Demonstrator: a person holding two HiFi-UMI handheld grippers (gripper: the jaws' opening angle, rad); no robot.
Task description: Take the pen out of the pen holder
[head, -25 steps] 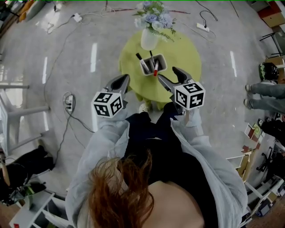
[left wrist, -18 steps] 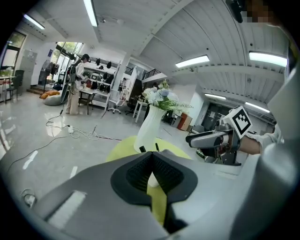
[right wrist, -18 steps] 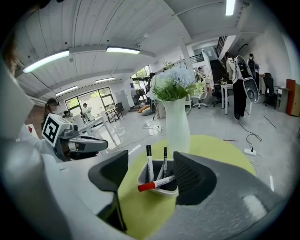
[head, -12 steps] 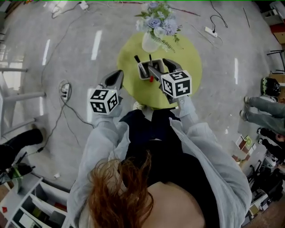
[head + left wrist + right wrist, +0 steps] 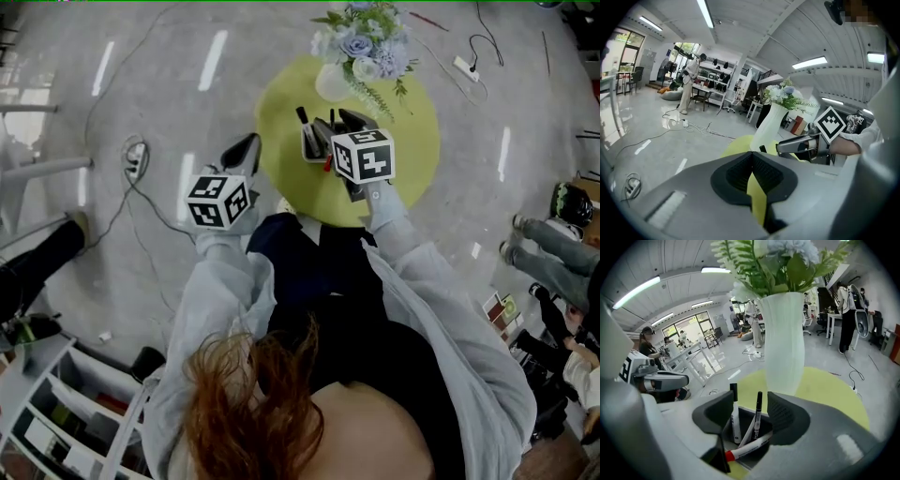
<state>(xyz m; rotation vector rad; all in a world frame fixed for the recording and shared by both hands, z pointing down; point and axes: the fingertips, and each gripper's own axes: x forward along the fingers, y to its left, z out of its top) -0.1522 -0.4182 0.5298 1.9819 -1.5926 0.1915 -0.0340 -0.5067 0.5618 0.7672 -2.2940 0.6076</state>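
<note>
A dark grey pen holder (image 5: 749, 456) stands on the round yellow-green table (image 5: 825, 390), in front of a white vase (image 5: 780, 343). It holds a white marker with a black cap (image 5: 735, 418), a thin black pen (image 5: 758, 416) and a red-capped marker (image 5: 747, 449) lying aslant. My right gripper (image 5: 750, 416) hangs over the holder (image 5: 314, 142) with its jaws closing. The upright pens stand between the pads, which do not press on them. My left gripper (image 5: 751, 157) is shut on nothing at the table's near left edge (image 5: 246, 150).
The vase of flowers (image 5: 361, 52) stands just behind the holder. Cables and a power strip (image 5: 138, 159) lie on the floor at the left. A person's legs (image 5: 553, 246) are at the right, and white shelves (image 5: 56, 422) at the lower left.
My right gripper has moved forward and down over the pen holder, and its jaws have narrowed. The left gripper has edged forward to the table's rim.
</note>
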